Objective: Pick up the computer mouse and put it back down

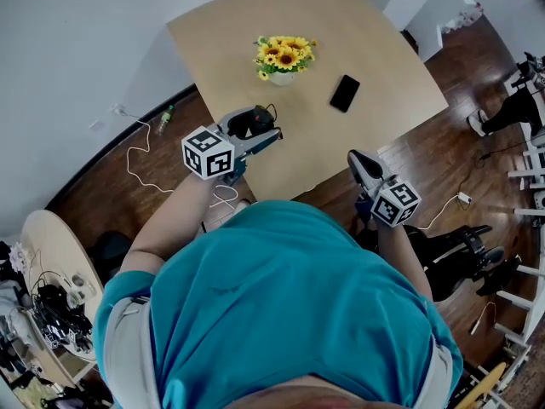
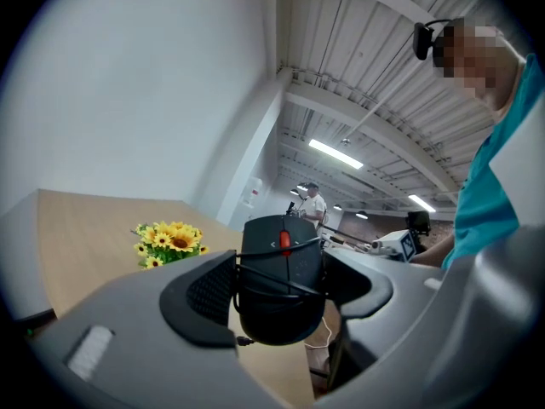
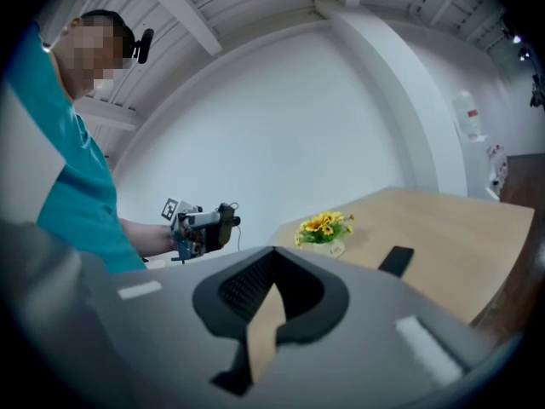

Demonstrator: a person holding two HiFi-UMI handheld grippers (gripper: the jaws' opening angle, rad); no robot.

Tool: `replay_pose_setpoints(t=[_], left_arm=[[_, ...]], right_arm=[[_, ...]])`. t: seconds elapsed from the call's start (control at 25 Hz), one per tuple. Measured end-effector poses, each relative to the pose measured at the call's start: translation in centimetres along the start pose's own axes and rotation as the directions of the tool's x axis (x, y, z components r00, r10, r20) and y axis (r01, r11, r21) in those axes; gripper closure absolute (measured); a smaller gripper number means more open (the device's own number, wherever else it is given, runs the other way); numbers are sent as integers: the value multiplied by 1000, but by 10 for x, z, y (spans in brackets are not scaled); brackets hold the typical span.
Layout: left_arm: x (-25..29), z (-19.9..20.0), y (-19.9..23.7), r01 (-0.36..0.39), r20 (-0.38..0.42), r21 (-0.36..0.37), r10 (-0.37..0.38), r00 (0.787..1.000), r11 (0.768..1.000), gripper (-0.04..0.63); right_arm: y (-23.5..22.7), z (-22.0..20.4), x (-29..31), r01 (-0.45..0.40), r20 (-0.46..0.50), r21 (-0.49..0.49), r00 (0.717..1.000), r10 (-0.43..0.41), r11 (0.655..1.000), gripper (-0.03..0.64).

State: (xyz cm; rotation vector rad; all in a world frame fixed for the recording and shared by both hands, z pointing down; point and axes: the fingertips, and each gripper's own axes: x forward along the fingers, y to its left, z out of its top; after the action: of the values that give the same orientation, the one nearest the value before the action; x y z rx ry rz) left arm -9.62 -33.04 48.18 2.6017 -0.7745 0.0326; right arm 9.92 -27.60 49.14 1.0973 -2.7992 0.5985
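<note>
A black computer mouse (image 2: 281,279), its thin cord (image 2: 266,251) looped round its body, hangs clear of the pale wooden table (image 1: 383,58). It is clamped by its flanks between the jaws of the left gripper (image 1: 255,133), over the table's left edge and about midway along it. The grip across the sides looks chosen because the smooth, domed plastic shell offers its flattest faces there. The ribbed dark pads press in from both sides, and the red scroll wheel sits at the far end. The gripper lies close to level, which seems to keep the mouse's base toward the tabletop, ready for the set-down not yet made. The right gripper (image 3: 271,292) hangs at the table's near edge, jaws closed together on nothing (only a sliver of tabletop shows between them), apparently held out of the way. Further in, a small white pot of yellow sunflowers (image 1: 285,55) stands toward the far side. A flat black phone (image 1: 344,93) lies near the middle; both are well apart from the mouse.
</note>
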Motion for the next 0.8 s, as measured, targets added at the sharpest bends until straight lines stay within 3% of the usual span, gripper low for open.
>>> replay_pose_setpoints(t=[0.24, 0.44, 0.56, 0.8], left_arm=[[44, -4, 38, -85, -56, 33, 87, 995, 996, 267], [81, -44, 69, -140, -177, 59, 148, 973, 988, 267], [94, -81, 86, -173, -271, 74, 187, 944, 982, 267], [100, -153, 105, -204, -450, 114, 234, 862, 972, 266]], right_arm=[[-7, -11, -18, 41, -6, 27, 999, -40, 999, 614], [-14, -21, -34, 71, -18, 46, 997, -70, 996, 614], [-17, -29, -42, 84, -27, 57, 996, -82, 995, 614], [-20, -44, -52, 97, -41, 81, 995, -94, 992, 614]])
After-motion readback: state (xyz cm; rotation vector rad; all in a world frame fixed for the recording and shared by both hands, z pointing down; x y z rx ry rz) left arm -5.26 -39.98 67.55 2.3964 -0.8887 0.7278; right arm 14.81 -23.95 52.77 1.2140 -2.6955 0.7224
